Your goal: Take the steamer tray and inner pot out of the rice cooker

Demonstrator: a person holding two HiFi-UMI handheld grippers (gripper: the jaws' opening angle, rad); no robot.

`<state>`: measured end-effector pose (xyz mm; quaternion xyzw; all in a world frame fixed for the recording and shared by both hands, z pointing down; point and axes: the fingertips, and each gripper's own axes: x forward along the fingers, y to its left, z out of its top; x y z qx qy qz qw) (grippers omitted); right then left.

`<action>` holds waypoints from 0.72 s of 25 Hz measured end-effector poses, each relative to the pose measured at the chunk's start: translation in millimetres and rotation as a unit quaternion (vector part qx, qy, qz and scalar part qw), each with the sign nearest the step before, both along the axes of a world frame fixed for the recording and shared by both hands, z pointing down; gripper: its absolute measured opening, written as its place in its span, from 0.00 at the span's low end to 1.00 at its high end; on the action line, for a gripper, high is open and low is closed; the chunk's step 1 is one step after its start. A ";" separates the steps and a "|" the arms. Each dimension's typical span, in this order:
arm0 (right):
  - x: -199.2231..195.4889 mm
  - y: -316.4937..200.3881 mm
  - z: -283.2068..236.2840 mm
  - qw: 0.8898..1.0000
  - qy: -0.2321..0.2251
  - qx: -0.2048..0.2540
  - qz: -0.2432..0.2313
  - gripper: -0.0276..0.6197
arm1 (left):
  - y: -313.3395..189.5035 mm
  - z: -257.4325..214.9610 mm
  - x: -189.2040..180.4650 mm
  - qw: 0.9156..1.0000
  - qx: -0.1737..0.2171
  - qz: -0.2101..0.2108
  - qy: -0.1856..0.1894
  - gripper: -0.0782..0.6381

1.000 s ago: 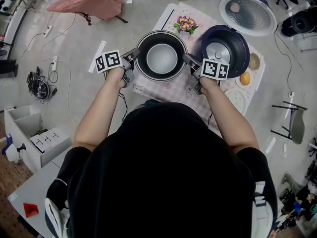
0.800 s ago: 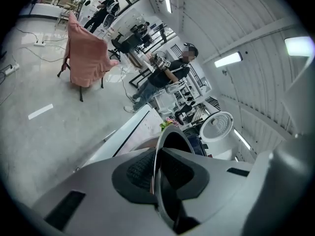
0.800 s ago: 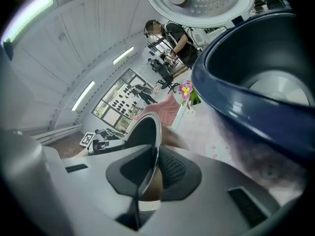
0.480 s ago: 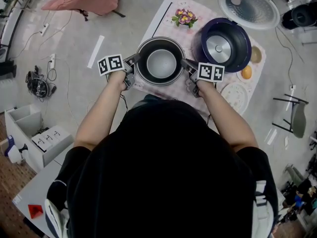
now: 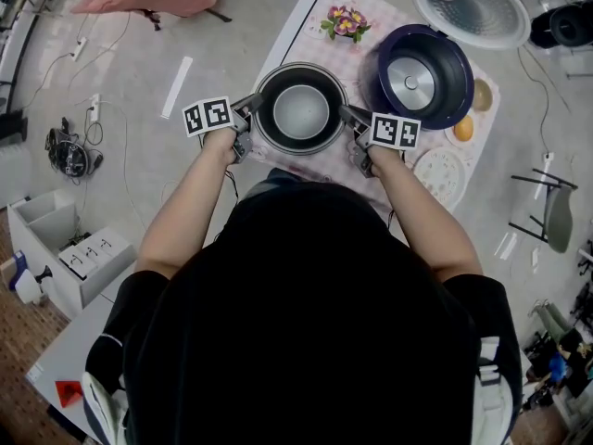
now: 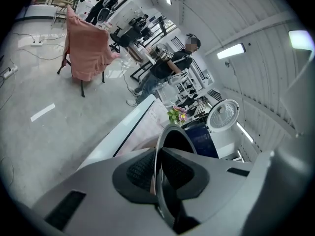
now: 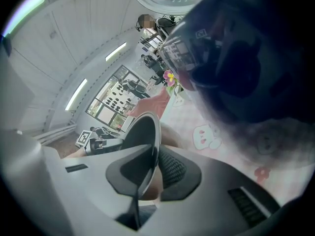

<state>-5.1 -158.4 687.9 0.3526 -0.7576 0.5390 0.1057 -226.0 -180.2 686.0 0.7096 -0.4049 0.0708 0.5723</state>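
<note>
Inner pot (image 5: 301,111): was lowered nearer the cloth (image 5: 326,162); rim was clamped by left gripper (image 5: 251,107) and right gripper (image 5: 350,115), beside rice cooker (image 5: 424,74).

No words, brands or numbers can be read. Black-and-white square patterns stand on the left marker cube (image 5: 206,116) and the right marker cube (image 5: 396,131), on either side of the inner pot (image 5: 301,109). To the pot's right, pale print (image 7: 186,47) on the rice cooker (image 7: 236,73) is too blurred to read.
</note>
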 end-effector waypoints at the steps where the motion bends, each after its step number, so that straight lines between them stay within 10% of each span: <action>1: 0.1 0.0 0.3 1.000 -0.002 0.000 0.002 0.11 | 0.0 0.0 0.2 1.000 0.003 0.001 -0.002 0.19; 18: 3.7 -0.1 -1.4 0.998 0.043 0.038 -0.031 0.15 | 0.3 -0.3 2.1 0.999 0.013 0.037 -0.020 0.19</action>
